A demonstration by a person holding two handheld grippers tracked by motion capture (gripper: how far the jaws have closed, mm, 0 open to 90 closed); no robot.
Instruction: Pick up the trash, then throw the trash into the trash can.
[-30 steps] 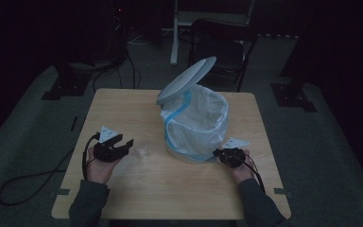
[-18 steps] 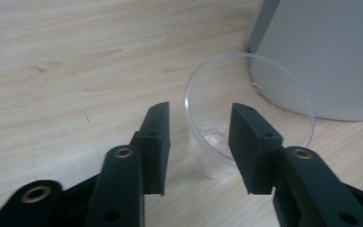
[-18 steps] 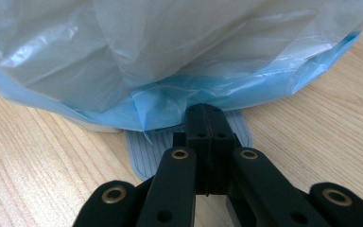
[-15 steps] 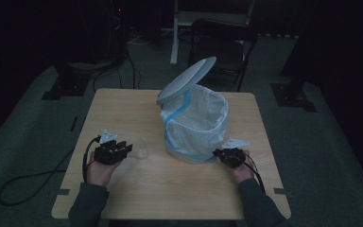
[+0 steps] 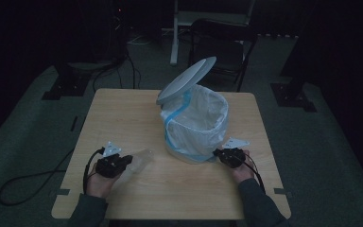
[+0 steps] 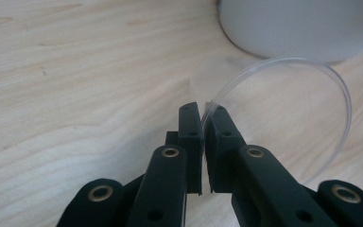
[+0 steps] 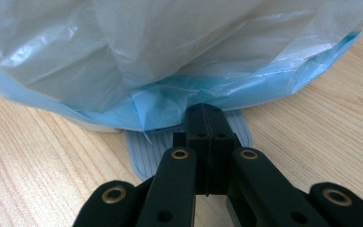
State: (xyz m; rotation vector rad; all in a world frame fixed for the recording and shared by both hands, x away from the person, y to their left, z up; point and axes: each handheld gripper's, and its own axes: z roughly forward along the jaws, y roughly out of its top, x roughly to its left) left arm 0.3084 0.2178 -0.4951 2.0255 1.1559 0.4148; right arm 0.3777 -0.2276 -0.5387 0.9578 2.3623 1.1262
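A small step bin (image 5: 196,123) lined with a white and blue bag stands mid-table, its lid (image 5: 186,80) tilted up. A clear plastic cup (image 5: 142,158) lies on its side left of the bin. My left gripper (image 5: 123,161) is shut on the cup's rim; in the left gripper view the thin rim (image 6: 283,64) curves away from the closed left gripper (image 6: 202,111). My right gripper (image 5: 222,155) is shut at the bin's front right base. In the right gripper view the right gripper (image 7: 204,109) rests over the ribbed grey pedal (image 7: 142,151), under the bag (image 7: 170,56).
The wooden table (image 5: 123,113) has bare room left of and behind the bin. The bin's grey base (image 6: 302,28) stands just beyond the cup. Black cables trail from both grippers. A chair (image 5: 222,42) and dark stands are on the floor past the table.
My left gripper was open a second ago; it has moved right to the cup and shut on its rim. The right gripper and the raised lid have stayed put.
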